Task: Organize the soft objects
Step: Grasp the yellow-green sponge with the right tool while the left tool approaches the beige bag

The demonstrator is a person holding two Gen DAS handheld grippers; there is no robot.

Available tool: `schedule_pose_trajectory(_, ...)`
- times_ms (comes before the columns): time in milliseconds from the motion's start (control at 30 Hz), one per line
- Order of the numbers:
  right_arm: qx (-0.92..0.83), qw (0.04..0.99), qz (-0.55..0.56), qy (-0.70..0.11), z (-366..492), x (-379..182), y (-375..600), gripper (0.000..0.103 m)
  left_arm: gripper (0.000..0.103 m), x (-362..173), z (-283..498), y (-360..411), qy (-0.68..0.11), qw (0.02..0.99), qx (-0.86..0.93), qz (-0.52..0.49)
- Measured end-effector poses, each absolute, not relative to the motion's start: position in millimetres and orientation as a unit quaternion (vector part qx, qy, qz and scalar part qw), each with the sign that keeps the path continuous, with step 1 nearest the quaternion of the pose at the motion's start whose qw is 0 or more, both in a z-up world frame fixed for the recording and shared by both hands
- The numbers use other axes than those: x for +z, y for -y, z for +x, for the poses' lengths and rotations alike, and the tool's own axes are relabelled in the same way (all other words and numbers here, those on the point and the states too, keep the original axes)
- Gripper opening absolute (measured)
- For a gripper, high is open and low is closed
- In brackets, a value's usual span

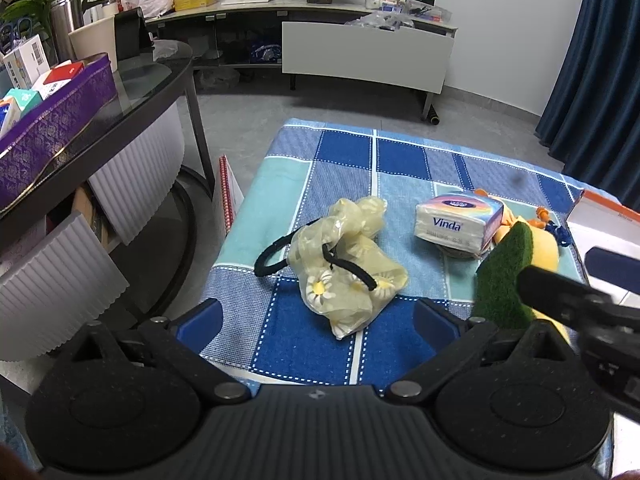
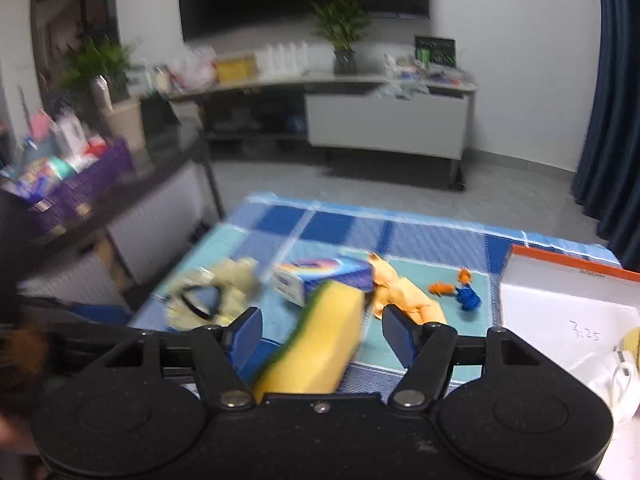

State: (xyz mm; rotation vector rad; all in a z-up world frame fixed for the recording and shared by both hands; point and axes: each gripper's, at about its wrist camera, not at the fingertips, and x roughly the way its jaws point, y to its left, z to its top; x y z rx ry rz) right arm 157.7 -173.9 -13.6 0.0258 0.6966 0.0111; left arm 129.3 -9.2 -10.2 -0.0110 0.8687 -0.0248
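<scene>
The left gripper [image 1: 318, 316] stands wide open above the checked blue cloth [image 1: 400, 160], holding nothing. Just ahead of it, between the lines of its two fingers, lies the pale yellow daisy-print pouch [image 1: 348, 268] with a black hair band [image 1: 280, 254] looped across it; neither finger touches it.

The right gripper [image 2: 322, 334] is also spread wide. The yellow sponge [image 2: 320, 344] with its green scouring face lies tilted between the fingers, with a gap showing on each side; the picture is blurred, so I cannot tell whether it rests on the cloth.

Beyond the sponge sits a tissue pack [image 1: 456, 226] printed "Vinda". Right of it lie an orange cloth [image 2: 404, 296] and a small orange-and-blue toy [image 2: 464, 290]. At the right edge stands a white box [image 2: 568, 320] with an orange rim, "3:25" handwritten on it
</scene>
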Motion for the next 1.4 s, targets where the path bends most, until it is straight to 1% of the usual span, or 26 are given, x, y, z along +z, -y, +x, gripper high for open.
schedule_pose_trajectory(167,-0.067,0.936,0.045,-0.341,143,-26,214,0.083,0.103,-10,129,6,-0.417,0.909,-0.013,-0.002)
schedule_pose_trajectory(333,-0.11,0.909,0.064,-0.397,142,-43,258,0.083,0.103,-11,129,6,-0.419,0.908,-0.013,-0.008)
schedule_pose_trajectory(400,-0.119,0.903,0.037,-0.411,143,-47,260,0.083,0.103,-11,129,8,-0.419,0.908,-0.014,-0.005)
schedule_pose_trajectory(433,-0.117,0.904,0.041,-0.408,141,-46,261,0.082,0.103,-11,129,8,-0.419,0.908,-0.015,-0.004)
schedule_pose_trajectory(500,-0.092,0.914,0.089,-0.385,133,-37,265,0.083,0.103,-12,129,9,-0.419,0.908,-0.017,-0.002)
schedule_pose_trajectory(567,-0.063,0.921,0.109,-0.37,129,-24,257,0.083,0.103,-12,129,8,-0.42,0.907,-0.018,-0.003)
schedule_pose_trajectory(667,-0.059,0.925,0.095,-0.364,129,-14,238,0.085,0.103,-12,129,8,-0.416,0.909,-0.022,-0.002)
schedule_pose_trajectory(767,-0.058,0.913,0.107,-0.389,135,-22,223,0.087,0.103,-13,130,9,-0.418,0.908,-0.029,-0.006)
schedule_pose_trajectory(833,-0.082,0.908,0.091,-0.4,139,-29,213,0.09,0.103,-14,130,11,-0.416,0.908,-0.04,0.003)
schedule_pose_trajectory(933,-0.087,0.897,0.098,-0.422,145,-38,211,0.092,0.103,-16,131,12,-0.413,0.909,-0.052,0.018)
schedule_pose_trajectory(1033,-0.095,0.897,0.087,-0.422,151,-45,208,0.093,0.103,-22,139,12,-0.413,0.909,-0.054,0.021)
schedule_pose_trajectory(1100,-0.088,0.895,0.094,-0.427,156,-48,210,0.095,0.103,-27,147,12,-0.413,0.909,-0.047,0.032)
schedule_pose_trajectory(1167,-0.082,0.894,0.094,-0.429,160,-48,210,0.101,0.103,-31,155,13,-0.412,0.909,-0.037,0.043)
schedule_pose_trajectory(1267,-0.068,0.891,0.112,-0.436,163,-53,212,0.101,0.103,-36,165,12,-0.418,0.906,-0.045,0.04)
schedule_pose_trajectory(1300,-0.059,0.889,0.121,-0.438,164,-55,214,0.101,0.101,-38,167,12,-0.417,0.907,-0.049,0.039)
schedule_pose_trajectory(1333,-0.055,0.887,0.123,-0.441,165,-57,213,0.101,0.093,-39,170,13,-0.419,0.905,-0.052,0.04)
schedule_pose_trajectory(1367,-0.052,0.888,0.119,-0.441,166,-57,211,0.1,0.092,-41,171,14,-0.421,0.904,-0.056,0.042)
schedule_pose_trajectory(1400,-0.047,0.89,0.11,-0.44,166,-57,207,0.098,0.088,-40,171,15,-0.415,0.907,-0.058,0.044)
